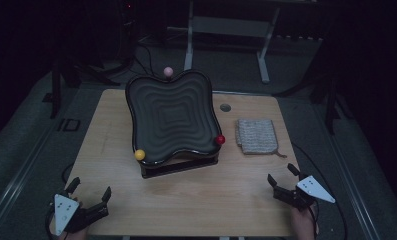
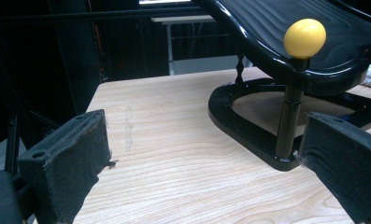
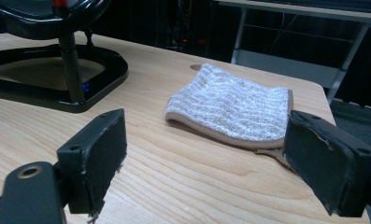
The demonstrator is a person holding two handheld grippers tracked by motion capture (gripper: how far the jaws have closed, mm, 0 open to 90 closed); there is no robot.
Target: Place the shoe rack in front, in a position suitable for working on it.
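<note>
Both grippers waited spread and empty at the table's near edge: left gripper (image 1: 88, 196), right gripper (image 1: 282, 181). The folded cloth (image 1: 256, 136) lay right of the black wavy tray (image 1: 136, 100). The right gripper should probably approach low and pinch the cloth's near edge.

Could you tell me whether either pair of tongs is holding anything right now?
Nothing is held: the left tongs and right tongs both stand open above the table.
</note>
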